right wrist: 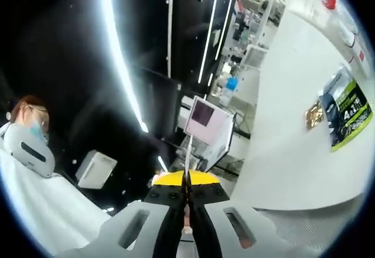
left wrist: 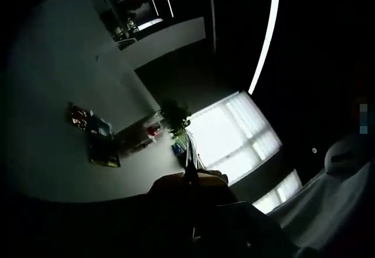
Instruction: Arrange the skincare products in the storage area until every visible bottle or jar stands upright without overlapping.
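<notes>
Right gripper (right wrist: 187, 202): pale grey slotted jaws, black inner edges, yellow cap. Left gripper (left wrist: 191, 179): dark silhouette. Person in white garment (right wrist: 35, 205).

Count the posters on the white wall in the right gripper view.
2: a green-and-black poster at the right edge, and a small gold-brown one just left of it. More may be hidden beyond the rim.

The left gripper (left wrist: 190, 179) shows only as a dark silhouette at the bottom, its jaws pressed together. Beyond it hangs a dark plant (left wrist: 174, 114) beside a bright window (left wrist: 234, 138). A pale wall (left wrist: 58, 94) carries posters (left wrist: 94, 135), and a long ceiling light strip (left wrist: 266, 35) glows overhead.
</notes>
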